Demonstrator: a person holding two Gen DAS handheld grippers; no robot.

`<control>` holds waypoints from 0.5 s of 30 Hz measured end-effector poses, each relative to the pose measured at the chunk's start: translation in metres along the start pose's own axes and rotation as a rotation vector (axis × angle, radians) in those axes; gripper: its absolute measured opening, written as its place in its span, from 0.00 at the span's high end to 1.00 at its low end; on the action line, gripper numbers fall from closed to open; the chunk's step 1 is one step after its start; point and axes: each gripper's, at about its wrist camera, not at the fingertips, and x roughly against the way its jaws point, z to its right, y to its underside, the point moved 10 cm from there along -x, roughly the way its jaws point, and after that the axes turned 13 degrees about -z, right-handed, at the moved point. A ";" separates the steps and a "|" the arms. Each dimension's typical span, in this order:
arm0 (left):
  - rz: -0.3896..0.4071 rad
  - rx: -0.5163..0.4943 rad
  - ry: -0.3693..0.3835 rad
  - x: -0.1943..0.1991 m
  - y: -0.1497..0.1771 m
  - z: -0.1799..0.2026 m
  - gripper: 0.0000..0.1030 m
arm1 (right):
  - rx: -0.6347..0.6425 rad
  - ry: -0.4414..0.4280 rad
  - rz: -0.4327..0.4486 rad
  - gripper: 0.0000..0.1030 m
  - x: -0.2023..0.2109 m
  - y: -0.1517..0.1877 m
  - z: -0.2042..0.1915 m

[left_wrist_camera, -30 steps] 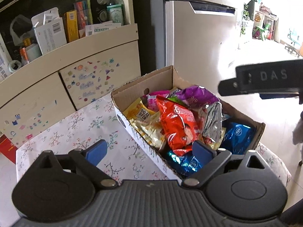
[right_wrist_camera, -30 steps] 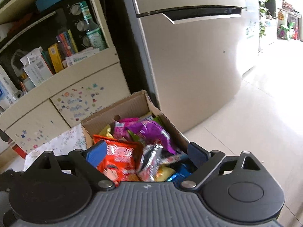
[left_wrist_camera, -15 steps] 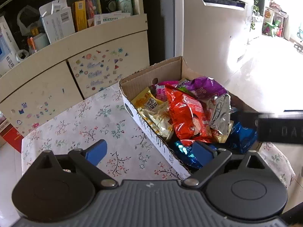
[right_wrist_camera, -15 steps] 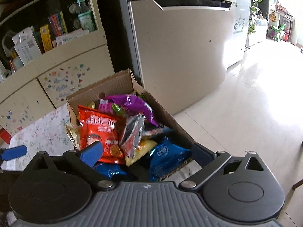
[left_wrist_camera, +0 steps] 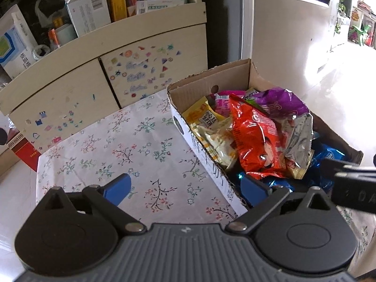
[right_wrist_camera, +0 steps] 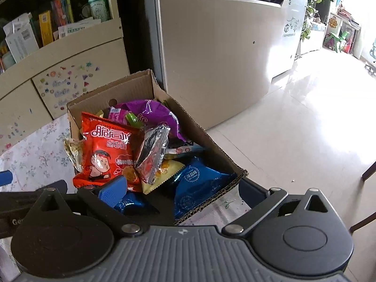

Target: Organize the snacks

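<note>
Cardboard snack box (right_wrist_camera: 225,155) sits betw the right gripper (right_wrist_camera: 182,189) jaws, just opened wide w/ nothing pinched; left gripper (left_wrist_camera: 185,188) jaws also apart, straddling its near wall.

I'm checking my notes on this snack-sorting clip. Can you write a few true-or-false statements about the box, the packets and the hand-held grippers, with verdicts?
1. The cardboard box holds several snack packets. True.
2. The red packet lies on the floral tablecloth. False: it is in the box.
3. The right hand-held gripper is open and holds nothing. True.
4. The left hand-held gripper grips a blue packet. False: it is open and empty.
5. The purple packet is at the box's far end. True.
</note>
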 end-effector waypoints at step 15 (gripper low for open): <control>-0.010 0.000 -0.049 -0.004 -0.001 0.000 0.03 | 0.014 0.031 -0.005 0.00 -0.004 -0.001 -0.003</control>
